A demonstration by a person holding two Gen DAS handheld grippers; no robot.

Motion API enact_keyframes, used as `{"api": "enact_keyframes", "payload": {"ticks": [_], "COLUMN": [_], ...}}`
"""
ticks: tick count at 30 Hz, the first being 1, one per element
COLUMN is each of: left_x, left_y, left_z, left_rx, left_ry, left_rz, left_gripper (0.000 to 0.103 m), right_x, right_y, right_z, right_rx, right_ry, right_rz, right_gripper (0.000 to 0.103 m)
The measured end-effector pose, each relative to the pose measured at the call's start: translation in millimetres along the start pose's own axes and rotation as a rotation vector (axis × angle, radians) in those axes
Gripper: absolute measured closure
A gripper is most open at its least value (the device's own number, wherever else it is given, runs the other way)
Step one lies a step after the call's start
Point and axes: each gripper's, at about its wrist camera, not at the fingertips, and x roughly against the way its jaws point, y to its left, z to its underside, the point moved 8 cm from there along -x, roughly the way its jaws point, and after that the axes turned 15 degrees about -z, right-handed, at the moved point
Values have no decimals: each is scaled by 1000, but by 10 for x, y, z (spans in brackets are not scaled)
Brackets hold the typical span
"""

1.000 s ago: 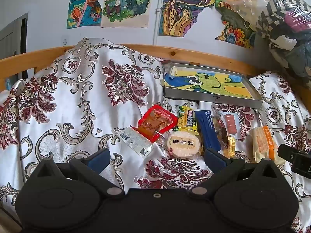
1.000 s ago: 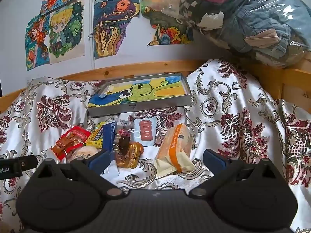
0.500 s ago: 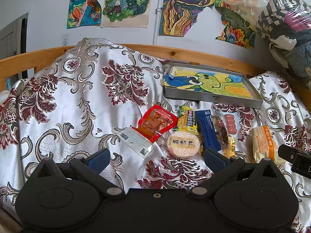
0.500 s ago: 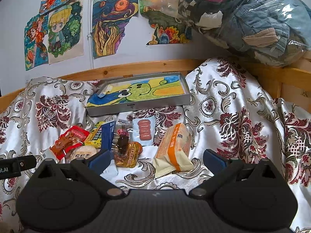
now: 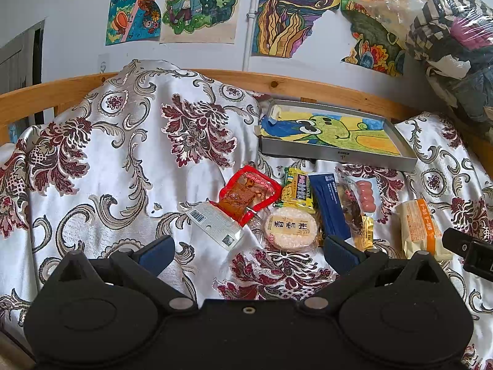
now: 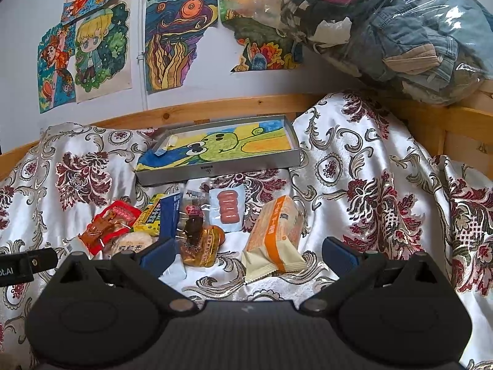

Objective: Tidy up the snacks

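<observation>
Several snack packets lie in a row on the floral cloth: a red meat packet (image 5: pixel 246 194), a round rice cracker (image 5: pixel 291 228), a yellow-green packet (image 5: pixel 297 188), a blue packet (image 5: pixel 329 203), a sausage packet (image 5: pixel 365 197) and an orange-and-cream bread packet (image 5: pixel 419 228). My left gripper (image 5: pixel 248 251) hovers open just in front of the cracker, holding nothing. My right gripper (image 6: pixel 248 252) is open and empty too, near the bread packet (image 6: pixel 274 234) and a golden packet (image 6: pixel 200 243). Behind the snacks sits a grey metal tray (image 6: pixel 222 166) lined with a green cartoon drawing.
A wooden rail (image 5: pixel 215 77) runs behind the cloth, with drawings on the wall above it. A clear bag of clothes (image 6: pixel 400 21) rests at the upper right. Each gripper's side shows at the edge of the other's view.
The right wrist view has edged slightly forward toward the snacks; the left gripper has stayed almost still. Nothing was picked up or moved.
</observation>
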Motion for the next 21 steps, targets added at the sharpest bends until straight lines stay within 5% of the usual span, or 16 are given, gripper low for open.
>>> {"api": "enact_keyframes", "payload": {"ticks": [21], "left_x": [-39], "left_y": [27], "left_z": [39], "left_rx": [-7], "left_ry": [5], "left_rz": [-2], "left_gripper": [1], "right_x": [-28], "right_y": [13], "right_z": [33], "right_rx": [-1], "right_ry": [26], "right_rz": [-1], "right_gripper": [0]}}
